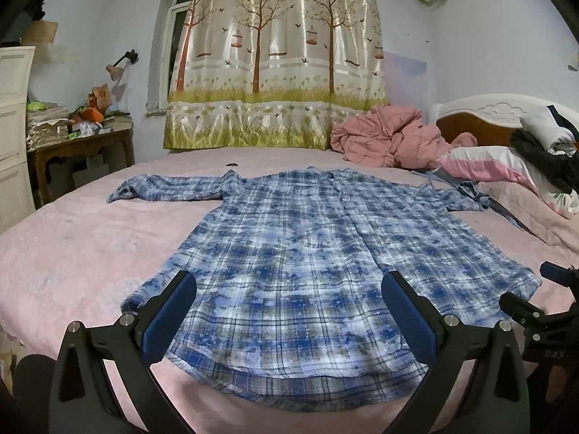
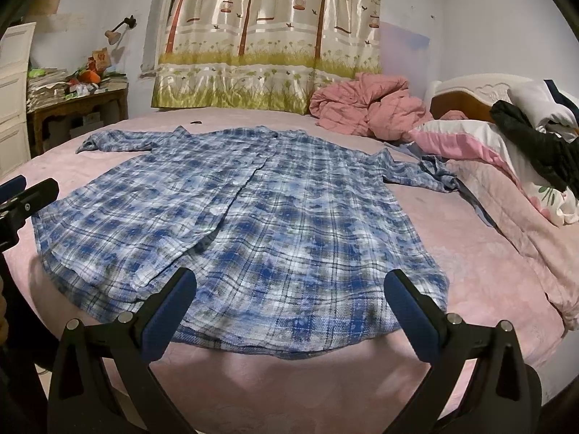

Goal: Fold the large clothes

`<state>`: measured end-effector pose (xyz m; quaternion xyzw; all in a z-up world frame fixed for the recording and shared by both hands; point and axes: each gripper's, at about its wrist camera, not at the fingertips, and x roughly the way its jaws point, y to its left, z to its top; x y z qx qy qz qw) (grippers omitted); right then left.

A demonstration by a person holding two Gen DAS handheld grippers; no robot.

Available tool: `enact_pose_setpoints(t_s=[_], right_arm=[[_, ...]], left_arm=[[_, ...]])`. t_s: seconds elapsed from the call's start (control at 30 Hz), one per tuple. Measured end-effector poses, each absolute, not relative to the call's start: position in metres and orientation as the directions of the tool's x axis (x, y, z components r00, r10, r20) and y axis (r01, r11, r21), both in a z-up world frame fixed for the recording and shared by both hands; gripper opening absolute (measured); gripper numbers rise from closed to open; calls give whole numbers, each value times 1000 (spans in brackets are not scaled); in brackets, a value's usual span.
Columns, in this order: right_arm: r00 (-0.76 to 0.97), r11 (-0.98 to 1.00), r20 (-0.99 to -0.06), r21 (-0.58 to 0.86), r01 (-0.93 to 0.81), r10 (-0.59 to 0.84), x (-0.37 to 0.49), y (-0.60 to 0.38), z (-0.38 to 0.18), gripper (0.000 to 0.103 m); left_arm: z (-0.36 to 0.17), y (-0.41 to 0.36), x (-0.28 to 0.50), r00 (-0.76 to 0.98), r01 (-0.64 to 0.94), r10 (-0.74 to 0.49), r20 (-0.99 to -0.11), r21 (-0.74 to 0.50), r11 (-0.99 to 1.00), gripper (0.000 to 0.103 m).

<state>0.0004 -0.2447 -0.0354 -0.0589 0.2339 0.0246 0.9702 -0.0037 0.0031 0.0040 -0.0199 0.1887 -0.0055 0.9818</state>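
A large blue and white plaid shirt (image 1: 296,253) lies spread flat, front up, on a pink bed (image 1: 72,253), hem toward me and collar at the far side. Its left sleeve (image 1: 163,190) stretches out to the left; the right sleeve (image 2: 419,171) is bunched near the pillows. My left gripper (image 1: 289,285) is open and empty, hovering over the left part of the hem. My right gripper (image 2: 289,285) is open and empty over the right part of the hem of the shirt (image 2: 253,217). The right gripper also shows at the edge of the left wrist view (image 1: 542,300).
A crumpled pink quilt (image 1: 391,137) lies at the bed's far side. Pillows and dark clothes (image 1: 542,166) pile at the right by the headboard. A small dark object (image 1: 231,164) lies beyond the collar. A cluttered wooden side table (image 1: 79,144) stands on the left.
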Motion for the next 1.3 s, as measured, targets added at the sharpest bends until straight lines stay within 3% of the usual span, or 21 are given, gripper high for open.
enact_pose_setpoints(t_s=[0.57, 0.97, 1.3], right_arm=[[889, 991, -458, -109, -78, 20, 0, -243, -36, 103], [888, 992, -459, -106, -70, 13, 1, -245, -35, 103], [892, 993, -453, -100, -66, 13, 1, -247, -33, 103]], left_arm=[[3, -1, -5, 927, 2, -17, -375, -40, 999, 103], [13, 12, -13, 954, -34, 19, -298, -48, 998, 103], [11, 13, -10, 951, -34, 19, -309, -41, 999, 103]])
